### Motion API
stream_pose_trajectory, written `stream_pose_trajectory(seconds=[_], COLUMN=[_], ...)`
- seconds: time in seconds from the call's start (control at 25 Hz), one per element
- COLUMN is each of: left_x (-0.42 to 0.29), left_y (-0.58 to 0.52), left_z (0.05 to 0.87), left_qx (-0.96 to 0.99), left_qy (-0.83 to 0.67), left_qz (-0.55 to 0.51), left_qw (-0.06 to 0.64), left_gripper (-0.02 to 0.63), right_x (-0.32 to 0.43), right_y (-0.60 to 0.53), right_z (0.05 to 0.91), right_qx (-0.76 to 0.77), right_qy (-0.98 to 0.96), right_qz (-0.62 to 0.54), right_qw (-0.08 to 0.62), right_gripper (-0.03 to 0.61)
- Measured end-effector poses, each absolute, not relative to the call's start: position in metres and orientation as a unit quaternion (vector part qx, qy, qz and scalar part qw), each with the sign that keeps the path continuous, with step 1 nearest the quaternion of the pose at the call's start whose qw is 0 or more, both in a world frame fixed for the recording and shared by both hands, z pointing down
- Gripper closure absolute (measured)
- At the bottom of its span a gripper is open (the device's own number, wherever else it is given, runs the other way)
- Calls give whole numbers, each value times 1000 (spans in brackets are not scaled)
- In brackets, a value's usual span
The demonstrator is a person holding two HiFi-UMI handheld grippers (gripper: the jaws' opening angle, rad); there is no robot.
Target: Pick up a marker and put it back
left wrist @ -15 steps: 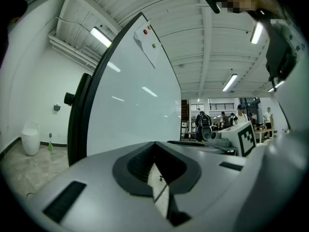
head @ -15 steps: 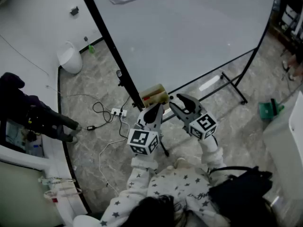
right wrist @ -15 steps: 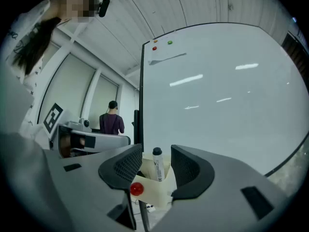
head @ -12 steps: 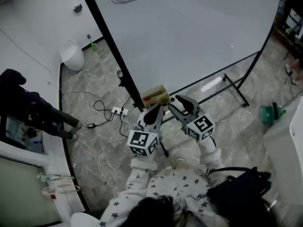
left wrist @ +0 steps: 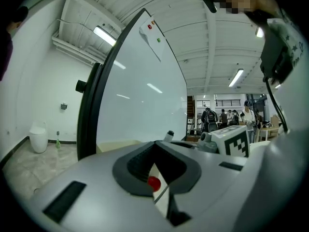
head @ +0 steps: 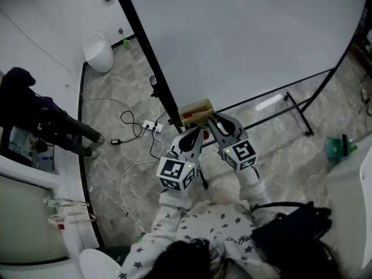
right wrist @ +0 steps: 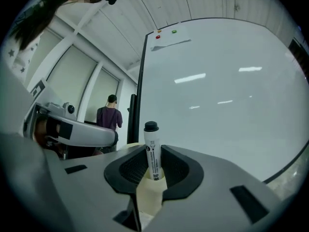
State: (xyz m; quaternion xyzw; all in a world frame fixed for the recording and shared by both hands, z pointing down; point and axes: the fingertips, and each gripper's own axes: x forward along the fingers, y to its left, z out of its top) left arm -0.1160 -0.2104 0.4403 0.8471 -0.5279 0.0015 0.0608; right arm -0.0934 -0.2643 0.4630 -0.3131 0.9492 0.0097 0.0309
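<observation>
Drawn closer to the cream tray (head: 195,104) than half a second ago, with the right gripper (head: 214,120) now just beside its right end. Clamped on a black-capped marker (right wrist: 152,151), standing upright between the jaws, probably so as to slot straight back into the tray. Left gripper (head: 196,134) pinched almost together on nothing, parked just near of the tray, seemingly to stay clear. Red cap (left wrist: 153,182) glimpsed through its slit. Whiteboard (head: 250,45) rising just beyond.
</observation>
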Motion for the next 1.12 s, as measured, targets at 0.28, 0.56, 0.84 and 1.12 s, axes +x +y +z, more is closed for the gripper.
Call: stream_pose_trajectory(seconds=[0.28,0.56,0.84,1.12], left_x=[-120,-124,-119,-92], left_y=[-205,-209,-214,-183], left_z=[438,435,416,353], left_qx=[843,843,852,866], left_qy=[-534,-535,-521,-499], left_qz=[5,5,-4,5], left_qw=[60,57,43,-14], left_gripper=[612,612,612,612], right_x=[-93,-96,-97,-72], right_y=[-264,-265,-263,-226], right_z=[453,438,414,353], right_qx=[-322,-316,-294,-276], right_qy=[946,948,955,960], right_qz=[17,12,3,19], right_qw=[40,36,34,36], right_gripper=[502,503,503,503])
